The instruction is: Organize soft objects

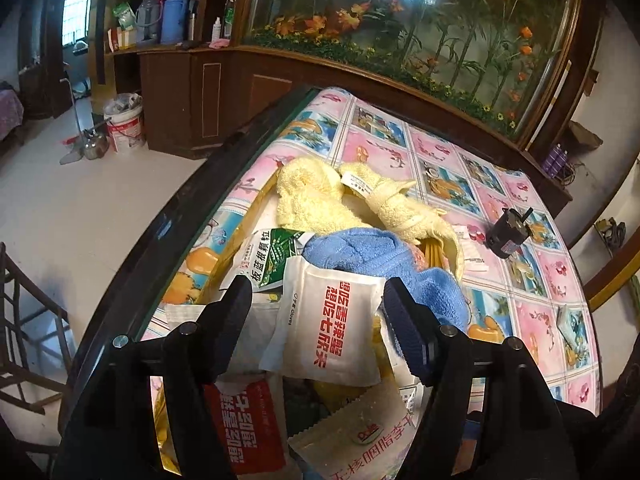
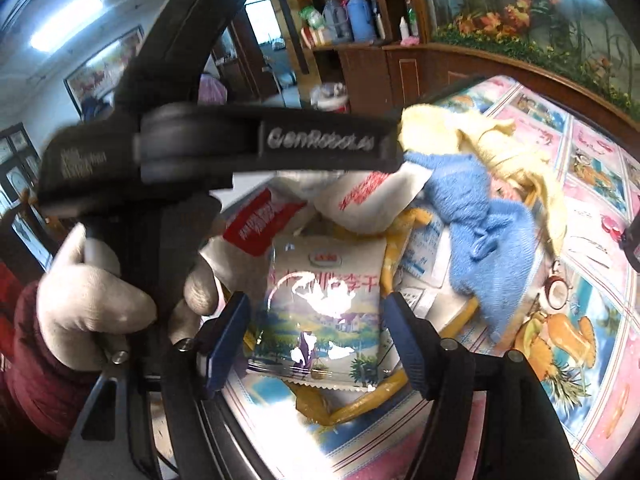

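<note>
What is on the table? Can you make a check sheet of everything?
Surface: table under a cartoon-print cloth.
Job's things: yellow towel and blue towel heaped over a basket.
Clutter: white packet, green packet, snack bag, black motor.
Grippers: left hand-held gripper open around the white packet; right hand-held gripper open around the snack bag, pads not pressing.
Cables: nothing seen.
Surroundings: wood cabinet, flower display, bucket.

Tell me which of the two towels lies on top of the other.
The blue towel is the upper one: it is draped over the near end of the pale yellow towel, which stretches farther back across the tablecloth.
</note>
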Motion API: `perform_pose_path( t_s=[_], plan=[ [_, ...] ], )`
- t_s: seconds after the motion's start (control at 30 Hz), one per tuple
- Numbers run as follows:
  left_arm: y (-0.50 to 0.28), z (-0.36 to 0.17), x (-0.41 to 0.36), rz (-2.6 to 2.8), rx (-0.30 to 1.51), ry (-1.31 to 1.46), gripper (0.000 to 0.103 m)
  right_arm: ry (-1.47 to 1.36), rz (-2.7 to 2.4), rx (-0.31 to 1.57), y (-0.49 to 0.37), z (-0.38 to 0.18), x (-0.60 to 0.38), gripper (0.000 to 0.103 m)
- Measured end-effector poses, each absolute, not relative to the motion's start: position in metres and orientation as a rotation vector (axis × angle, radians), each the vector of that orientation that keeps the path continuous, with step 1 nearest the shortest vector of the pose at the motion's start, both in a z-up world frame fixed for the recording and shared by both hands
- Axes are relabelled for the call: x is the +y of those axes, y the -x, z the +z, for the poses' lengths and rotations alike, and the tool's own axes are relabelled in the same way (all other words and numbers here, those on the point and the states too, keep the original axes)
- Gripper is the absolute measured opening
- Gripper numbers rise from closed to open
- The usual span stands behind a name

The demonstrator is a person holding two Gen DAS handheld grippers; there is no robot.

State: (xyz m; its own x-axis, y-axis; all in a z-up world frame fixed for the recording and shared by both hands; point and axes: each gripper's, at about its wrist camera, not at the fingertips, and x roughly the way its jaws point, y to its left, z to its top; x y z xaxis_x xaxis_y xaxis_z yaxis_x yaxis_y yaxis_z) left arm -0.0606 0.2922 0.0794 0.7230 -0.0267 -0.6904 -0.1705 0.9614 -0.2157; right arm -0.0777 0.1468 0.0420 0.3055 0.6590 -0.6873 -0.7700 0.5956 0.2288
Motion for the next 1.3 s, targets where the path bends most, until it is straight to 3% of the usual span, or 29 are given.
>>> perform_pose_path(
  t_s=[0.4, 0.53, 0.73, 1.3],
  plan=[
    [0.126, 0.122, 0.256, 0.385, 0.49, 0.107, 0.072, -0.036, 0.854, 0.815, 0.082, 0.045, 0.089, 0.072],
    [0.142, 0.132, 0.243, 0.461, 0.418, 0.075, 0.085, -0.077, 0.833, 0.826, 0.085, 0.045, 0.073, 0.072],
    [0.163, 0.143, 0.223, 0.596, 0.324, 0.036, 0.091, -0.105, 0.828, 0.824, 0.094, 0.042, 0.054, 0.072],
    [0.168, 0.132, 0.202, 0.504, 0.424, 0.098, 0.091, -0.083, 0.818, 0.807, 0.113, 0.037, 0.045, 0.072]
  ],
)
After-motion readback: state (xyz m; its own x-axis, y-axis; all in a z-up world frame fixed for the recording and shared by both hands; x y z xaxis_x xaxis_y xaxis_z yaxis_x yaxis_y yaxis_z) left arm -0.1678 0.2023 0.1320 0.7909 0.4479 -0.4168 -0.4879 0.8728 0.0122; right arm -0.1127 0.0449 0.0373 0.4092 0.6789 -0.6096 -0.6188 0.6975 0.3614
